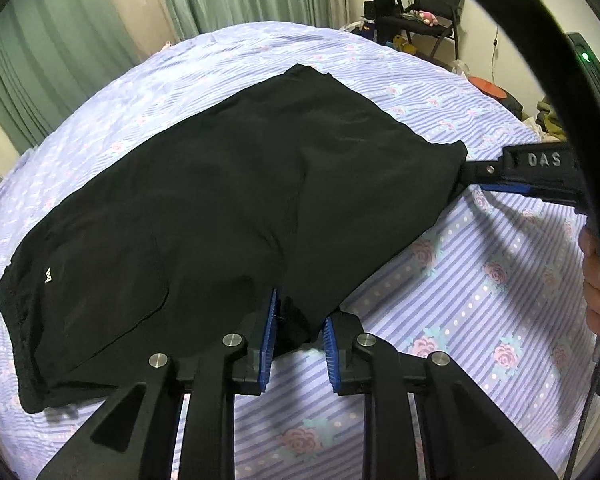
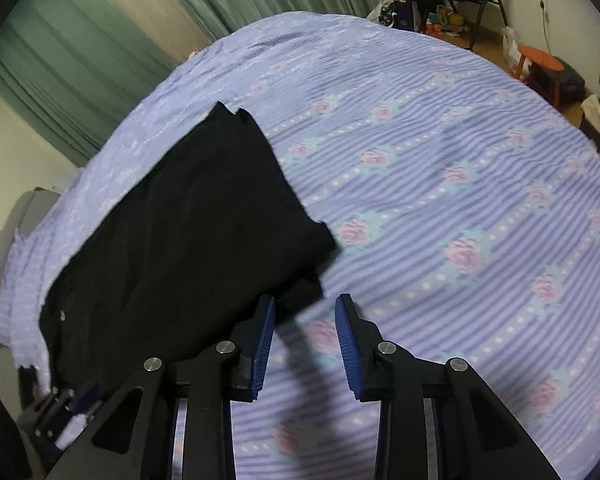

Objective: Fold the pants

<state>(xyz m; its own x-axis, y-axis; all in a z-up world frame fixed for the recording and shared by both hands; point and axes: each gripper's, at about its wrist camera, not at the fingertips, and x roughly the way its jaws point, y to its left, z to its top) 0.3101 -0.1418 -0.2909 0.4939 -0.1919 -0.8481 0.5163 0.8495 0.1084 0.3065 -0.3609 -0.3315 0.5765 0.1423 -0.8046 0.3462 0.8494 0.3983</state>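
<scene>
**Left wrist view first: black pants spread on the bed, both grippers apart**

Left wrist view: black pants [image 1: 220, 200] lying flat across a bed [image 1: 480, 280] covered in lilac striped, rose-patterned bedding. Small white logo near the left end of the cloth. Left gripper [image 1: 300, 344] at the near edge of the pants, blue pads spread, a dark fold of fabric sitting in the gap between them; no pinch visible, pads not pressed onto the cloth. Right gripper [image 1: 484, 170] reaching in from the right, tip at the far right corner of the pants, apparently touching; from this angle, cannot tell whether closed on it. Green curtains [image 1: 100, 20] behind the bed, a black chair [image 1: 436, 4] in the far corner.

Right wrist view: pants [image 2: 180, 240] on the left half of the bed [image 2: 460, 160], reaching from the near left toward the far middle. Right gripper [image 2: 305, 344] spread wide, nothing between the pads; nearest corner of the pants just beyond and beside the left finger, bare bedding under the gap. Slight motion blur. Orange stool [image 2: 540, 64] on the floor at far right; no containers in sight.
</scene>
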